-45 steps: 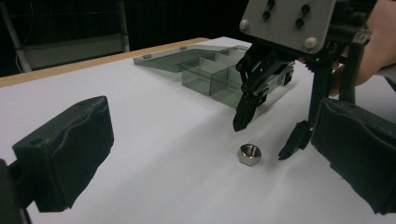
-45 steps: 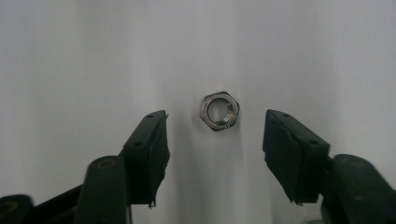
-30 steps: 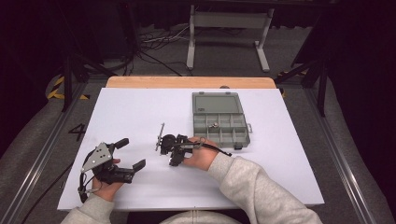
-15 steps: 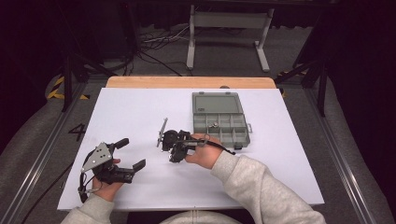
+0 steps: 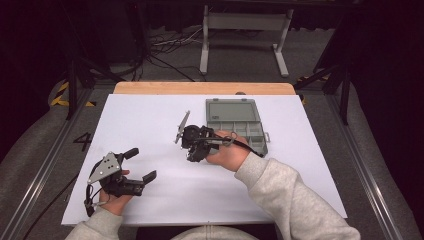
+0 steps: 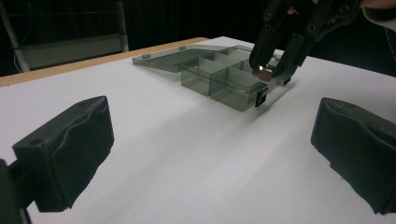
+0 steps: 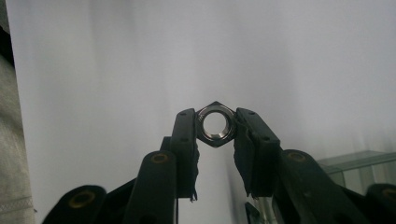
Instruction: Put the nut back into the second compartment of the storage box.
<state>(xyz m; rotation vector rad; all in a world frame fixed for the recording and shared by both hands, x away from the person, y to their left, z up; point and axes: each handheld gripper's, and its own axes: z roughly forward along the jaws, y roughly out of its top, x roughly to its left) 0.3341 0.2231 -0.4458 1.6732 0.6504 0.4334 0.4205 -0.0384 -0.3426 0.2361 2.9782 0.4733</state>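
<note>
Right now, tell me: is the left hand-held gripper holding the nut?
No, the right hand-held gripper clamps the nut; the left hand-held gripper stands open.

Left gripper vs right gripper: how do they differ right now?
The left gripper has its jaws spread wide and empty; the right gripper is clamped on a hex nut. The left gripper sits near the table's front left; the right gripper is held beside the grey compartment box. Both have black padded jaws and are hand-held.

Steel hex nut, shiny, bore open and facing the camera, one corner up. Pinched flat-to-flat between the right gripper pads, lifted off the white sheet, just left of the grey box, near mid-table.
</note>
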